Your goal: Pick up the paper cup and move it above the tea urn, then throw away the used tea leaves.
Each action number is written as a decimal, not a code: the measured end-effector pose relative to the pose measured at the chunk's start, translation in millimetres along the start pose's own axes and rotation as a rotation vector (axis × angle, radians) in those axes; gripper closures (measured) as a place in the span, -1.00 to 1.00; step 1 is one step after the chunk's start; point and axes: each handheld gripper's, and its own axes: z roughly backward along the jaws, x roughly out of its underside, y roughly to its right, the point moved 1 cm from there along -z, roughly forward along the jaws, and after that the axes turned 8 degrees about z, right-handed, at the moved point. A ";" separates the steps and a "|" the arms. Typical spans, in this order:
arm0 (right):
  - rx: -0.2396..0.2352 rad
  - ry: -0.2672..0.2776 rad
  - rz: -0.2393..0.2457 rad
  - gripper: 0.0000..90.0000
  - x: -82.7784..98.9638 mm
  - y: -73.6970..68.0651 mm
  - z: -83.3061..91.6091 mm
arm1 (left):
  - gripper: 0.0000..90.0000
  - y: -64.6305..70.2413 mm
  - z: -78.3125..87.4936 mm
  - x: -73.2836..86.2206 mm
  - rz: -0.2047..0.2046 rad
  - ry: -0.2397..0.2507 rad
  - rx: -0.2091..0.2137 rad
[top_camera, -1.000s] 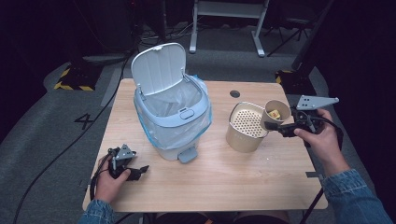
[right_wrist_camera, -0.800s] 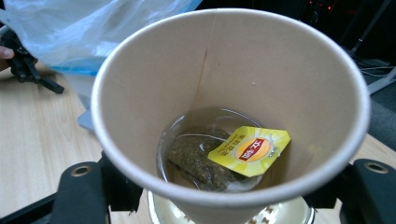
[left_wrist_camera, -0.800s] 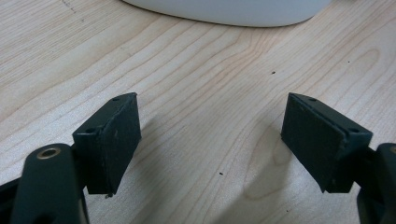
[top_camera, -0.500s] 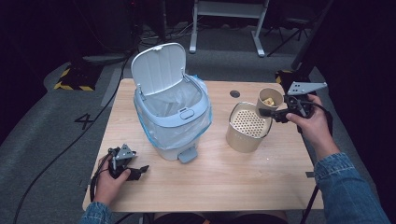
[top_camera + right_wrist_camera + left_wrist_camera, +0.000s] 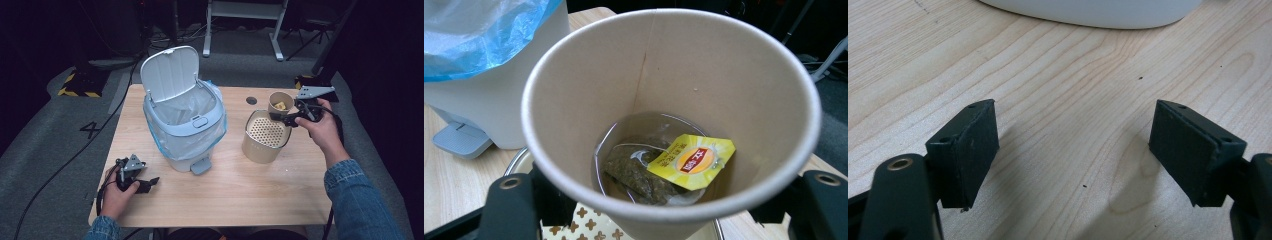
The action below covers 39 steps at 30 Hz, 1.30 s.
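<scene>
One round paper cup (image 5: 664, 90), used teabag (image 5: 649, 172)

One pedal bin (image 5: 185, 125) with its single lid up stands left of centre in the high view, lined with one blue-edged bag (image 5: 186, 107). One perforated beige container (image 5: 265, 136) sits right of centre. One paper cup (image 5: 280, 103) is at its upper right, with one used tea bag (image 5: 639, 175) and one yellow tag (image 5: 690, 161) inside. Two grippers: one lower left (image 5: 141, 183), one at right (image 5: 281, 118). One table (image 5: 240, 200).
</scene>
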 end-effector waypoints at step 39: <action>0.388 -0.466 1.152 -0.27 -4.6 -48.2 -0.1 | -0.55 0.4 0.3 0.5 0.001 0.000 -0.001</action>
